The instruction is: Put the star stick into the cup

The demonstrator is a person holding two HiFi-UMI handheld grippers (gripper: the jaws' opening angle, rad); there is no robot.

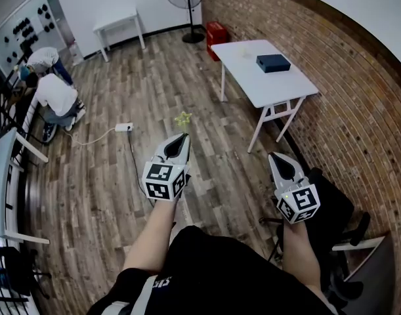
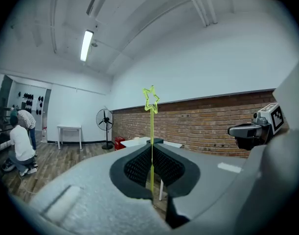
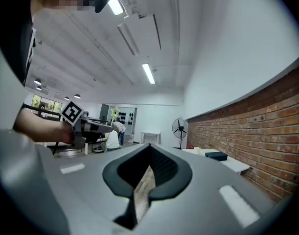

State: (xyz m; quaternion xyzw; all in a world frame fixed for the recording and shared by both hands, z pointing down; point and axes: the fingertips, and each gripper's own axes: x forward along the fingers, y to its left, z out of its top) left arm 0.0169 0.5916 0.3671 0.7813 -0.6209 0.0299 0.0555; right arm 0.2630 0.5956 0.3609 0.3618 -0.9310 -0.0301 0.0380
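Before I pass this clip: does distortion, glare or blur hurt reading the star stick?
Head view: fisheye bends the brick wall; the star stick is small and soft. Left gripper view: star stick crisp, ceiling lamp mildly blown out. Right gripper view: dark vignetted corners, stick tiny.

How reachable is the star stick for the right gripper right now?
Probably reachable: the star stick stands clamped in the left gripper, open air between it and the right gripper, whose jaws are shut.
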